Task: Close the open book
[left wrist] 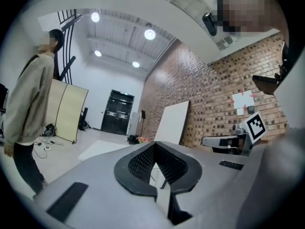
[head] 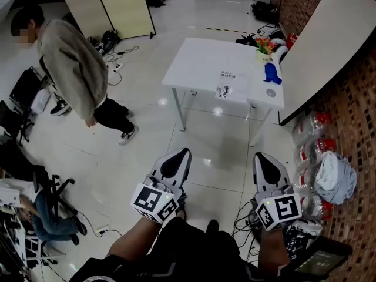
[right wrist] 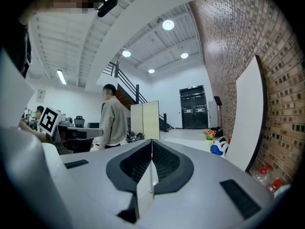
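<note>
The open book (head: 230, 83) lies with pale pages up near the front edge of a white table (head: 202, 60), far ahead of me across the floor. Both grippers are held low and level in front of my body, well short of the table. In the head view my left gripper (head: 187, 151) has its tips together and nothing between them. My right gripper (head: 259, 155) is shut and empty too. The left gripper view shows its dark pads (left wrist: 143, 163) meeting at the tip, with the table (left wrist: 102, 149) small beyond. The right gripper view shows its pads (right wrist: 164, 159) closed.
A person in a beige hoodie (head: 76, 63) stands left of the table. A blue object (head: 271, 73), a round item (head: 271, 93) and flowers (head: 264, 44) sit on the table's right side. A white board (head: 329, 46) leans on the brick wall, with bags (head: 329, 169) below. Cables (head: 247, 213) lie near my feet.
</note>
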`<control>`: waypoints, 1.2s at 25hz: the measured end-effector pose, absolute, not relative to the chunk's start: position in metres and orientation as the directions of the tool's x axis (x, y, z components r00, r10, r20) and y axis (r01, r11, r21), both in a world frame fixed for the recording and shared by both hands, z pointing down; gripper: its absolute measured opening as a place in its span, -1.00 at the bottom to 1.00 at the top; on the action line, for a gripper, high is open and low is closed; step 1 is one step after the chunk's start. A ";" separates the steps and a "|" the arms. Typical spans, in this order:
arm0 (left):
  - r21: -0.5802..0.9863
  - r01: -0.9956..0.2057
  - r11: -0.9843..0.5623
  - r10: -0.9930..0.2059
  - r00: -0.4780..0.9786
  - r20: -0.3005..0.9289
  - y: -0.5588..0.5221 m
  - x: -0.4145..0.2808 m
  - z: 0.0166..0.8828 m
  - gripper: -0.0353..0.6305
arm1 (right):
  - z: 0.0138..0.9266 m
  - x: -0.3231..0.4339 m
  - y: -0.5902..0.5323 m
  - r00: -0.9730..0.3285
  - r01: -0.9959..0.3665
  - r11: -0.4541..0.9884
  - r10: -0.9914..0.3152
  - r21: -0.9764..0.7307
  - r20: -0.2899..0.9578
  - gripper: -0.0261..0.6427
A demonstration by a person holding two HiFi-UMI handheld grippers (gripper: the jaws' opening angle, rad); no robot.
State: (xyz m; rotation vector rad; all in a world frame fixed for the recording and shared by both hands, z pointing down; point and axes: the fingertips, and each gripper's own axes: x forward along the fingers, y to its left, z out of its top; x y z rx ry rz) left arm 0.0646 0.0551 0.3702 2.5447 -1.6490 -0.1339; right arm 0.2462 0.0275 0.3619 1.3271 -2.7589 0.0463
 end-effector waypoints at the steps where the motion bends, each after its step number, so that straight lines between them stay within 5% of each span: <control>1: 0.132 -0.905 -0.404 -0.913 0.407 -0.007 0.069 0.072 0.368 -0.88 | 0.362 0.253 0.037 -0.627 -0.778 0.628 -0.775 -0.010 0.081 -0.92; 9: 0.050 -0.882 -0.469 -0.883 0.469 -0.016 0.158 0.092 0.345 -0.88 | 0.354 0.253 0.107 -0.658 -0.753 0.657 -0.751 -0.044 0.052 -0.92; 23: 0.118 -0.825 -0.553 -0.829 0.559 0.023 0.309 -0.008 0.367 -0.88 | 0.357 0.145 0.270 -0.605 -0.795 0.605 -0.792 -0.027 0.079 -0.92; 30: 0.166 -0.786 -0.595 -0.797 0.604 -0.002 0.361 -0.001 0.348 -0.88 | 0.344 0.149 0.336 -0.554 -0.831 0.556 -0.827 -0.002 0.092 -0.92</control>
